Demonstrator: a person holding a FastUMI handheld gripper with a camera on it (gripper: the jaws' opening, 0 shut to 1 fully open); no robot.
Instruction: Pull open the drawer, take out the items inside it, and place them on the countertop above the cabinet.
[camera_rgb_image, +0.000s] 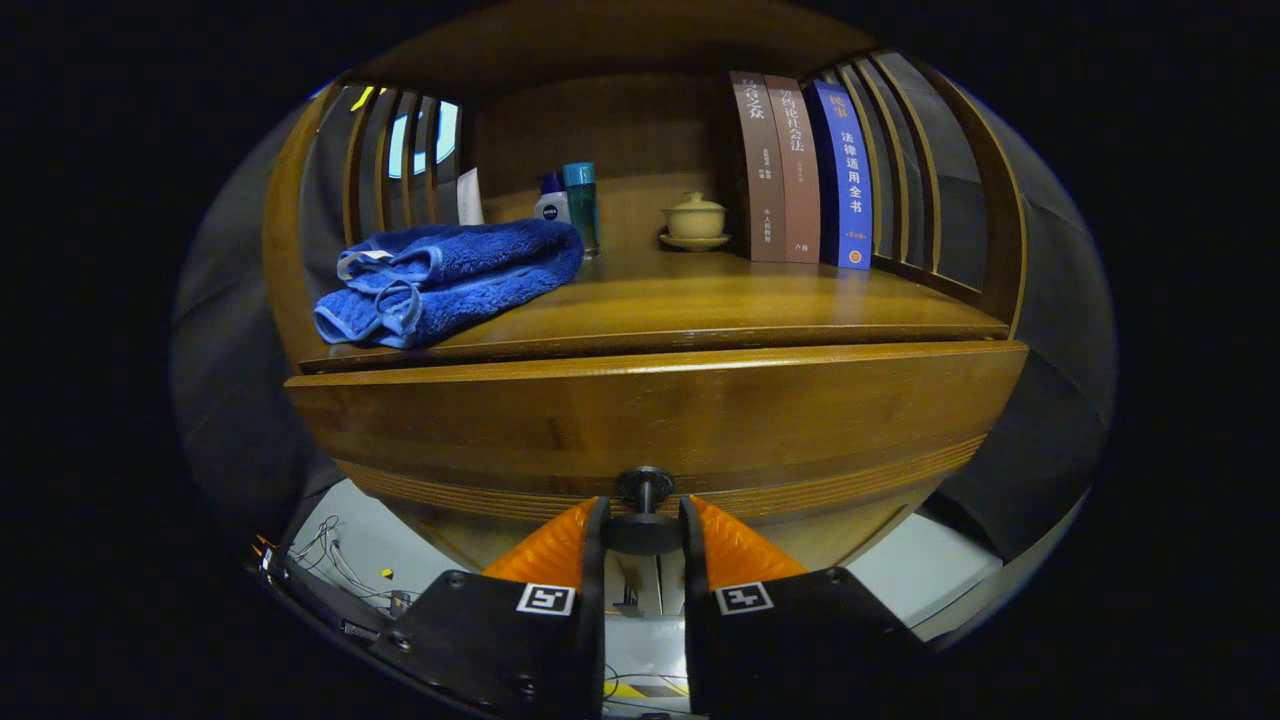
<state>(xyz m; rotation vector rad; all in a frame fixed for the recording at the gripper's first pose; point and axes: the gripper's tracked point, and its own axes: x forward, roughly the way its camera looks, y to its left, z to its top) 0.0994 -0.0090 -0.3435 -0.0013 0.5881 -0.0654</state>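
Both fingers of the tongs (643, 520) clamp the drawer's knob (643, 533) (stem pointing straight toward the camera).

Glossy varnished wood drawer (650, 420) and countertop (720, 300); plush terry-cloth towel (450, 280); smooth dark knob (643, 510).

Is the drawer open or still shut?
Barely open, if at all: the drawer front sits almost flush under the countertop, gripper around its knob.
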